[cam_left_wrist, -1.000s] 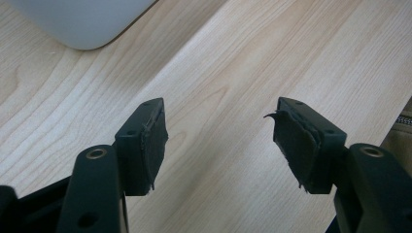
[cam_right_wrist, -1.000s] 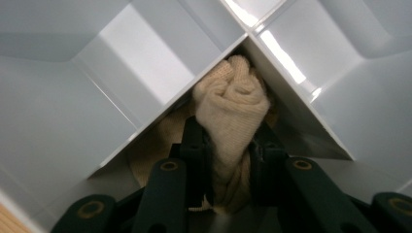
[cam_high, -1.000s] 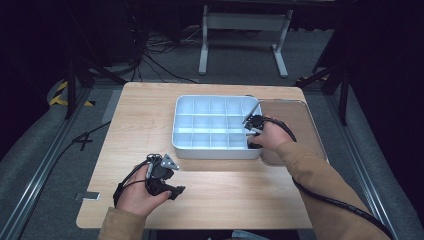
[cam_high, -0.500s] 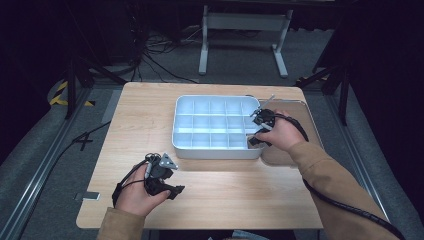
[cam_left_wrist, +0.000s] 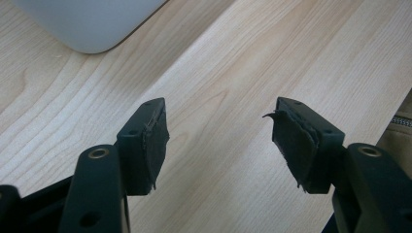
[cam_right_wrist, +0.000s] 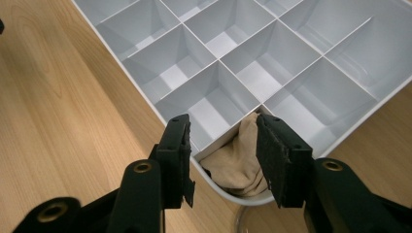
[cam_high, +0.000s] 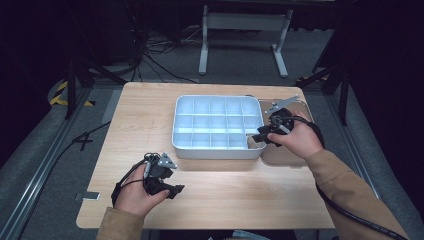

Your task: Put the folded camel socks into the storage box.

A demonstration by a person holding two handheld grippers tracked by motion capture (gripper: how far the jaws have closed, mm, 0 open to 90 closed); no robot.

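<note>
Your right tool (cam_high: 261,136) has pulled back from over the tray (cam_high: 218,127) to its lower right corner, at right of centre in the high view. Its jaws are spread, released, straddling the corner cell where a tan cloth (cam_right_wrist: 242,158) lies bunched. Your left tool (cam_high: 167,189) rests at lower left on the bench (cam_high: 240,200), jaws spread and empty, apart from the tray.

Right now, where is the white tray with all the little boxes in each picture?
High view: white tray at table centre.
Left gripper view: one rounded corner, top left.
Right gripper view: upper right, beige cloth in its nearest compartment.
Shared landmark: wooden table.
</note>
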